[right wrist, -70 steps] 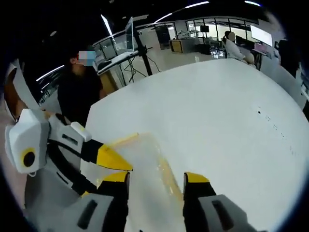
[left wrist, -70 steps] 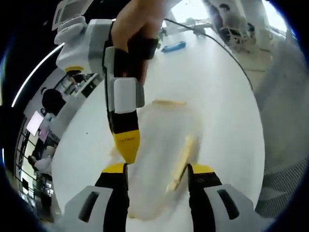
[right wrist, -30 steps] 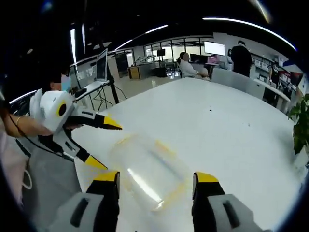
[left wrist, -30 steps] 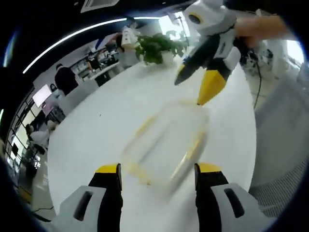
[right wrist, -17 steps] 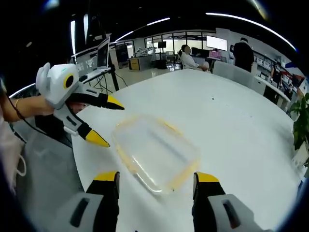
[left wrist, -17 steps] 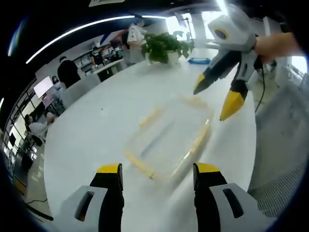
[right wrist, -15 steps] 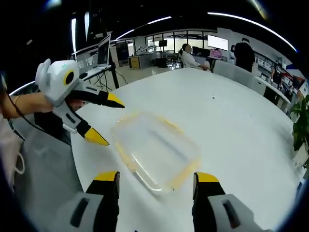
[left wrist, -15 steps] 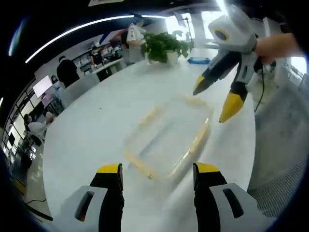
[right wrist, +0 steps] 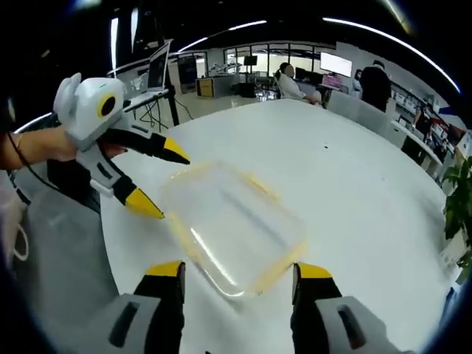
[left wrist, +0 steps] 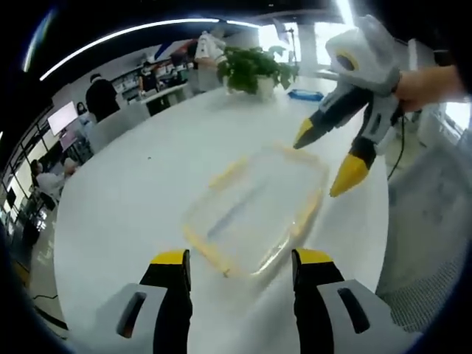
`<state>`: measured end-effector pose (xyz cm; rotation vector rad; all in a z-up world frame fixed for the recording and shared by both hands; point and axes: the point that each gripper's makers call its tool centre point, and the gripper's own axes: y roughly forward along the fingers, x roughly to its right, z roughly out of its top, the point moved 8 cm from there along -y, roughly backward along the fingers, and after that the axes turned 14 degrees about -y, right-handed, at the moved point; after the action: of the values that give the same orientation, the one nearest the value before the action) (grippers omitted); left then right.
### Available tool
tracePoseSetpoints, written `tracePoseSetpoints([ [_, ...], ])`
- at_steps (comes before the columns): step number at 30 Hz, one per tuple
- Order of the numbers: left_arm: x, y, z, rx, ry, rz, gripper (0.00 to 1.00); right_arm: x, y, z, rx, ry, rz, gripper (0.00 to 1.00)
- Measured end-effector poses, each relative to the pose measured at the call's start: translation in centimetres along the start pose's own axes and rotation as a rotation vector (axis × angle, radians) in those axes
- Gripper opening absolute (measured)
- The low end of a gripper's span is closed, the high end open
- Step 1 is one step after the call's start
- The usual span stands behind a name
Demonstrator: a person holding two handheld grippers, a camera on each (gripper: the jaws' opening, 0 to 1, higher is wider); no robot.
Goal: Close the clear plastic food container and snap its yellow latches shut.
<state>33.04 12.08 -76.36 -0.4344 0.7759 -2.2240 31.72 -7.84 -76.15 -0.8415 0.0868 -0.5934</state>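
Note:
The clear plastic food container (left wrist: 254, 210) lies flat on the white table (left wrist: 140, 184) with its lid on and yellow latches along its edges. In the left gripper view my left gripper (left wrist: 241, 259) stands open just short of the container's near end, not touching it. My right gripper (left wrist: 324, 156), held by a hand, hangs open beside the container's far right corner. In the right gripper view the container (right wrist: 232, 225) lies just beyond my open right gripper (right wrist: 240, 271), and my left gripper (right wrist: 161, 181) is open at its left end, with nothing between its jaws.
A potted plant (left wrist: 251, 70) and a blue object (left wrist: 304, 94) stand at the table's far side. The table edge (right wrist: 110, 243) runs close to the container's left in the right gripper view. A laptop on a stand (right wrist: 158, 66) and seated people are beyond the table.
Both grippers have drawn back from the container, which they were pressing closely 2.3 s ago. It now rests untouched on the table, and both sets of jaws stand apart from it.

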Motion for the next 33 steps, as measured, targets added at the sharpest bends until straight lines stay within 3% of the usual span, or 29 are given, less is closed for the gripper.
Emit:
tracePoseSetpoints([
  [10,-0.4,0.9,0.3,-0.008,-0.014,0.002,0.5,1.2,0.7,0.0,0.004,0.011,-0.001,0.54],
  [33,-5.2,3.8,3.0,-0.013,-0.106,0.009,0.48,6.5,4.5,2.3,-0.016,0.013,0.034,0.53],
])
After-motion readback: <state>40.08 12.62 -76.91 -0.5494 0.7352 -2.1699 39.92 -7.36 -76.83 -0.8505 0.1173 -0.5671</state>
